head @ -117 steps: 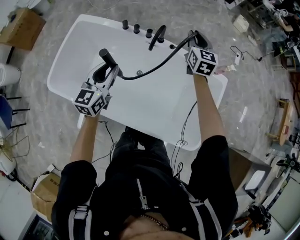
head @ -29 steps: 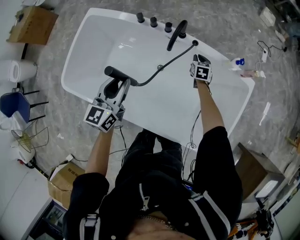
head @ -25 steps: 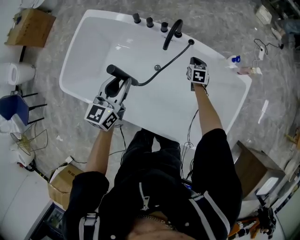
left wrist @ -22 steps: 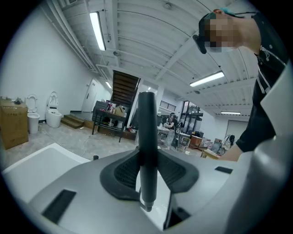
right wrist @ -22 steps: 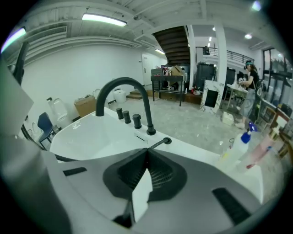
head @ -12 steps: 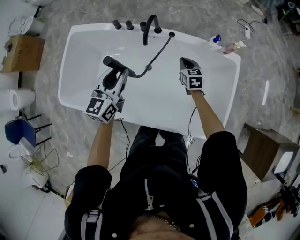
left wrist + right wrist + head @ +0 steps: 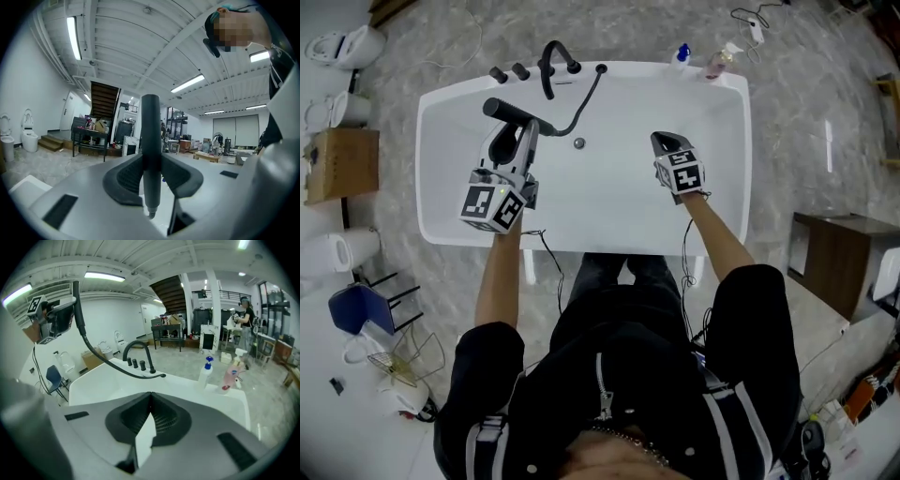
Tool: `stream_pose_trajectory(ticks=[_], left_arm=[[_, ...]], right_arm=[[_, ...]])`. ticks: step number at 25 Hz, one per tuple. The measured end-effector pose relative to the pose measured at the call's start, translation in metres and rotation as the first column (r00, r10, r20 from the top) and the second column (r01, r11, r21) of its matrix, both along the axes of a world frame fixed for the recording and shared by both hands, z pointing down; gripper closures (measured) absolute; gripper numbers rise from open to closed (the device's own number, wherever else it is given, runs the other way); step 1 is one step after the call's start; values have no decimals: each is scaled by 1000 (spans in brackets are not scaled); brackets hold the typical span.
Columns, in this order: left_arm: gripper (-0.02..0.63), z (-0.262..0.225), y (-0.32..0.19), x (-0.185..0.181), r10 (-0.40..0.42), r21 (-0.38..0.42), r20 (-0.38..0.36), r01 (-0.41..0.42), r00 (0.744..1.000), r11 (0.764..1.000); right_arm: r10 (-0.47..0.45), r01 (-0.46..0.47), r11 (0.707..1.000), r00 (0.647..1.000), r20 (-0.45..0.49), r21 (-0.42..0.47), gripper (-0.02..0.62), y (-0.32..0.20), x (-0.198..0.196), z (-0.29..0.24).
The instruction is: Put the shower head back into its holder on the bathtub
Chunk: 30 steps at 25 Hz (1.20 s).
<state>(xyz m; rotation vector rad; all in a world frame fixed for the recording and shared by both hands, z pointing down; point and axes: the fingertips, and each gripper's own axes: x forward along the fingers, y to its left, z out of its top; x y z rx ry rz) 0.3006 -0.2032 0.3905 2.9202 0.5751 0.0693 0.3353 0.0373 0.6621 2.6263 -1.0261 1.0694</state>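
Bright ceiling strip lights [image 7: 73,37], soft shadows, fisheye bending, dark corners.

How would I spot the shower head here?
Find the white bathtub; a curved black faucet stands on its far rim. The shower head is the straight black wand above the tub's left side, clamped in the left gripper, alone trailing a hose.

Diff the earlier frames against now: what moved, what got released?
Right gripper left the hose by the rim and drew back over the tub, fingers shut, empty. Left gripper carried the shower head nearer the faucet. Unchanged: left grip on the shower head.
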Motion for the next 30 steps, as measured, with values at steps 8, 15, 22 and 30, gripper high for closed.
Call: stream_pose_trajectory(ticks=[8,15,22,30], left_arm=[[473,-1,17,27,0,21,3,0,1000,1000],[474,15,31,49,13,47,27,-15,1000,999],[474,1,38,66,15,40,-30,-14,999,999],[474,-19,41,94,0,50,-95,5,995,999]], right_arm=[[60,-59,998,998,-16,38,589,36,-17,-28],[101,-99,994,994,-34,56,589,60,-33,-46],[158,-157,984,987,1,83,589,77,-57,-43],[192,-194,977,981,33,89,589,83,-72,-33]])
